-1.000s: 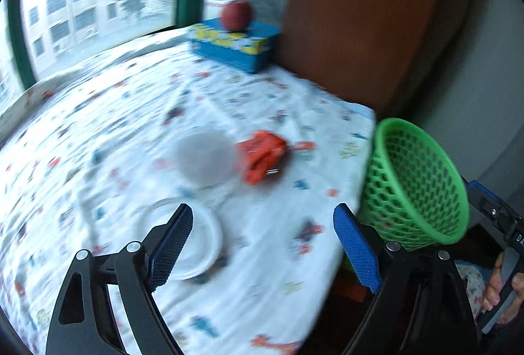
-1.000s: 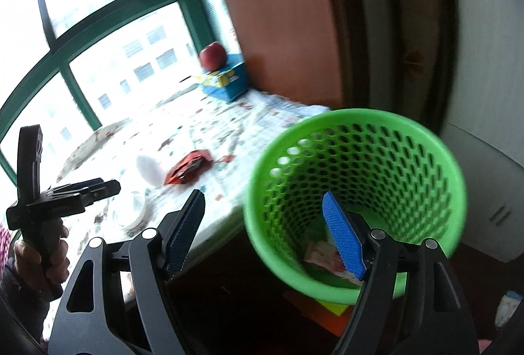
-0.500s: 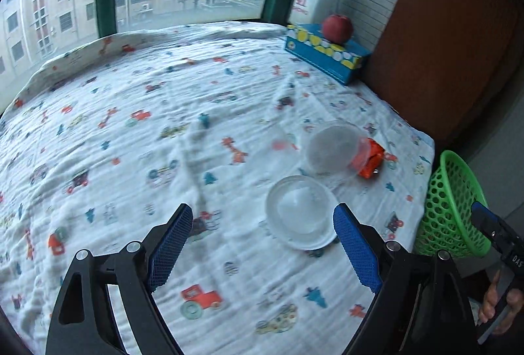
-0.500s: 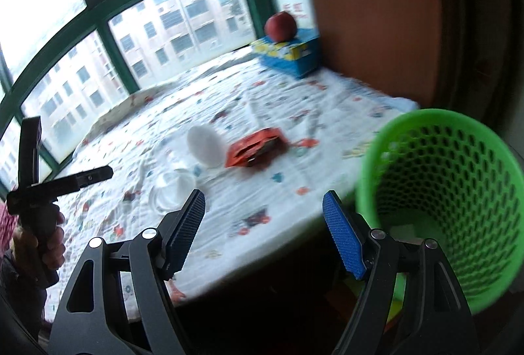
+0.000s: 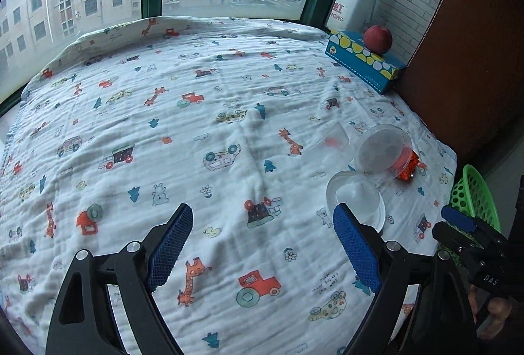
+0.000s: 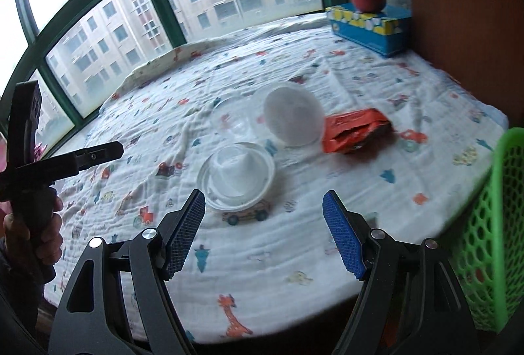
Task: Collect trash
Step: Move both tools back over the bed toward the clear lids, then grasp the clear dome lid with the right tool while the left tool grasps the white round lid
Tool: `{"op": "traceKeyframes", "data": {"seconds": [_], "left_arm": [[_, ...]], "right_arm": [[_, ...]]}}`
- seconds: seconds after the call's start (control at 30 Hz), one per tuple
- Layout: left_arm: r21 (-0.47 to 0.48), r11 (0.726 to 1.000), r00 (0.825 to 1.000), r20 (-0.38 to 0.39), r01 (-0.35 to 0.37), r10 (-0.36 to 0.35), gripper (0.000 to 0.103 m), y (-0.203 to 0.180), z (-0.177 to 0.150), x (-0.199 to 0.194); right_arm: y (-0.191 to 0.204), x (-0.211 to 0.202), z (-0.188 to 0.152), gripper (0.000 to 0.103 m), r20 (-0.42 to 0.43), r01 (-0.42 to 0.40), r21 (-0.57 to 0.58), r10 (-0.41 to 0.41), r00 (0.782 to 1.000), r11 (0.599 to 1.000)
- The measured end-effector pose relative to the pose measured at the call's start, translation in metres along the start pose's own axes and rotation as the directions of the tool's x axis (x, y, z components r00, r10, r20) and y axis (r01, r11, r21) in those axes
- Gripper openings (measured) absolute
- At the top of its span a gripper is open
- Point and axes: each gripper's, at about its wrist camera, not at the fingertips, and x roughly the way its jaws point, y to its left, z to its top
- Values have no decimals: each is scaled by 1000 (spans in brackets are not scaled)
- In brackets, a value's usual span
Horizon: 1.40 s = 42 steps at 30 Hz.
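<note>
**Right wrist view: both tongs wide open, empty**

The right tongs [image 6: 263,230] hang over the table [image 6: 376,191], holding nothing. A clear lid [image 6: 237,176] lies just at 12 o'clock, a tipped cup [image 6: 293,116] beyond it, a red wrapper [image 6: 355,130] at 1 o'clock, the green basket [image 6: 491,240] at 3. The left tongs [image 5: 260,248] also gape empty.

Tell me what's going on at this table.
A person is clearing trash with two handheld grippers. The left gripper and right gripper both hover over the patterned cloth, jaws open and empty. A red wrapper, a clear cup on its side and a lid lie there; the green basket waits at the edge.
</note>
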Motion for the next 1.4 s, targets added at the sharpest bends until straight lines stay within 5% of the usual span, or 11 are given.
{"op": "traceKeyframes", "data": {"seconds": [0.9, 1.03, 1.4], "left_arm": [[-58, 998, 1000, -21, -23, 22, 84, 36, -9, 7], [-49, 999, 999, -25, -23, 22, 84, 34, -9, 10], [-6, 1000, 999, -40, 0, -1, 84, 19, -13, 17]], "right_arm": [[33, 103, 22, 67, -133, 6, -78, -16, 991, 997], [32, 107, 22, 59, -128, 34, -85, -45, 991, 996], [26, 69, 27, 59, -69, 5, -67, -10, 998, 998]]}}
